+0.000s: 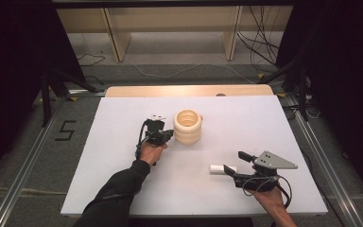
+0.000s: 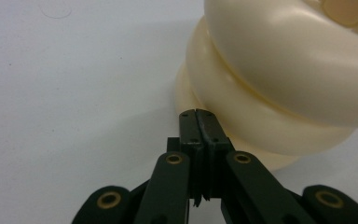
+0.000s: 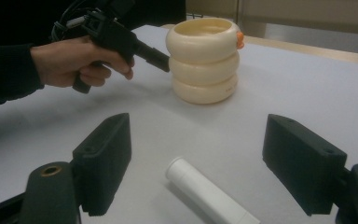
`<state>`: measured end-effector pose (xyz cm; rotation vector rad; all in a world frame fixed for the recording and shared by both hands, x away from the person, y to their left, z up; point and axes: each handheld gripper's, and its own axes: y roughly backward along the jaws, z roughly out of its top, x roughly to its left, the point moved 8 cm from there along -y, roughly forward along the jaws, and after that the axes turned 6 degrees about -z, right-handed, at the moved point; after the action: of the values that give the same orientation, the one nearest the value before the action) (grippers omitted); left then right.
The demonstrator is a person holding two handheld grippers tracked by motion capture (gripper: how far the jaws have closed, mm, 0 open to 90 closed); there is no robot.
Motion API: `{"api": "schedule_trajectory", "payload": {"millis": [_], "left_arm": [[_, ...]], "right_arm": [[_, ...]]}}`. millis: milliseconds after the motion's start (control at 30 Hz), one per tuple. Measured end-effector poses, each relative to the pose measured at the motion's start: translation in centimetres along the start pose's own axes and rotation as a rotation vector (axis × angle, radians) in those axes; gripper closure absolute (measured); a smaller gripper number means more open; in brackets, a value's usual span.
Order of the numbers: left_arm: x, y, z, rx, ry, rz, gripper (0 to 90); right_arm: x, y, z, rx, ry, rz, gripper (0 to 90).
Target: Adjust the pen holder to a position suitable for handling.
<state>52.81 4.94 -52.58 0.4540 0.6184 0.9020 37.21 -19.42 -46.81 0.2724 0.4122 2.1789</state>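
A cream stack of three rings [image 1: 187,126] stands upright near the middle of the white board [image 1: 123,179]. My left gripper [image 1: 171,134] is shut with nothing between its jaws. Its tips [image 2: 199,115] rest against the stack [image 2: 279,88] low on its left side. The stack [image 3: 204,58] has a small orange piece [image 3: 239,39] at its top rim. A white cylinder [image 1: 219,169] lies on its side at the front right. My right gripper [image 1: 237,163] is open, and the cylinder [image 3: 205,189] lies between the two pads [image 3: 105,158] without touching either.
A wooden table edge [image 1: 189,90] runs behind the board. Beyond it are shelf legs [image 1: 116,38] and loose cables [image 1: 260,47] on the floor. Metal rails [image 1: 23,179] flank the board on both sides.
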Motion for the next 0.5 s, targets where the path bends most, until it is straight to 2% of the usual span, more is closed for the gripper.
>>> {"api": "schedule_trajectory", "payload": {"millis": [267,500], "left_arm": [[0.1,0.5,0.1,-0.006,0.009,-0.008,88.9],[0.7,1.8,0.3,-0.013,0.012,-0.012,78.5]], "right_arm": [[-0.1,0.0,0.0,0.001,0.000,-0.002,24.3],[-0.1,0.0,-0.1,0.003,0.000,-0.004,24.2]]}}
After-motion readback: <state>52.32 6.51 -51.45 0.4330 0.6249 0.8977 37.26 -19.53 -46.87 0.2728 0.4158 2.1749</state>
